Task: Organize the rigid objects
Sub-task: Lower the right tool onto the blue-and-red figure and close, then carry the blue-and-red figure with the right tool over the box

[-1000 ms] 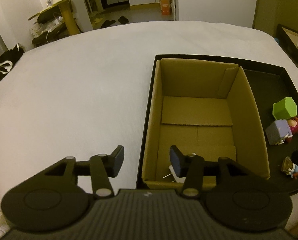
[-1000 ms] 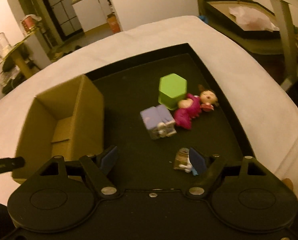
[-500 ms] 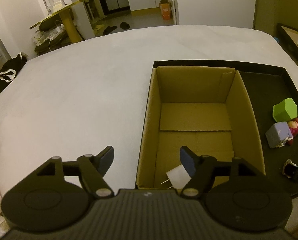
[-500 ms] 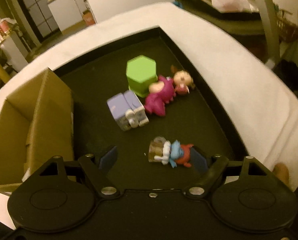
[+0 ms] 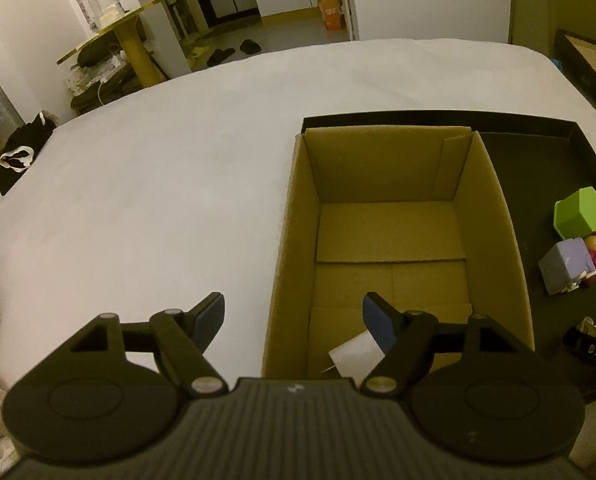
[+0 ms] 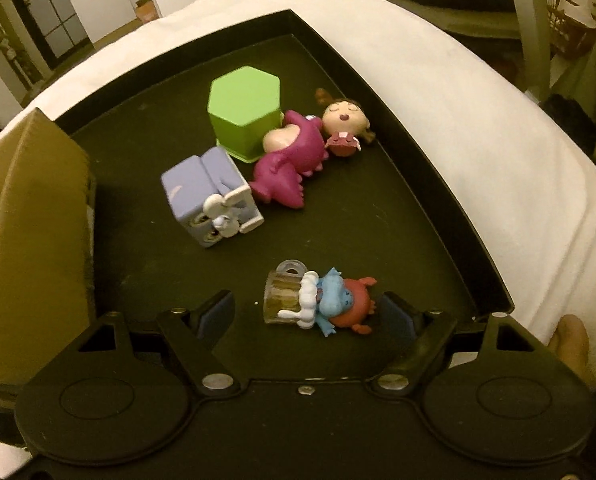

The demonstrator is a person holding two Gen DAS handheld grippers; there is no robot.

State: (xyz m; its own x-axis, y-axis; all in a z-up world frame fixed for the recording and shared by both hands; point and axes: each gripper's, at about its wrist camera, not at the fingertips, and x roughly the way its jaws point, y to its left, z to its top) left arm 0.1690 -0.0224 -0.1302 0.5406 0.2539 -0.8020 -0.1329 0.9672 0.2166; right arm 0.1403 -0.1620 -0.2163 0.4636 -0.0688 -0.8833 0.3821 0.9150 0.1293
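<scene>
A black tray holds a cardboard box, a green hexagonal block, a purple cube toy, a pink doll figure and a small blue and red figure with a mug. My right gripper is open, its fingers either side of the small figure. My left gripper is open above the box's near left wall. A white plug adapter lies in the box's near end, beside the left gripper's right finger.
The tray sits on a white bed. The box also shows at the left edge of the right wrist view. Furniture and clutter stand beyond the bed's far left side.
My left gripper opened wider and drew back from the box, leaving the white adapter inside. My right gripper moved forward and down until its fingers flank the small blue and red figure.
</scene>
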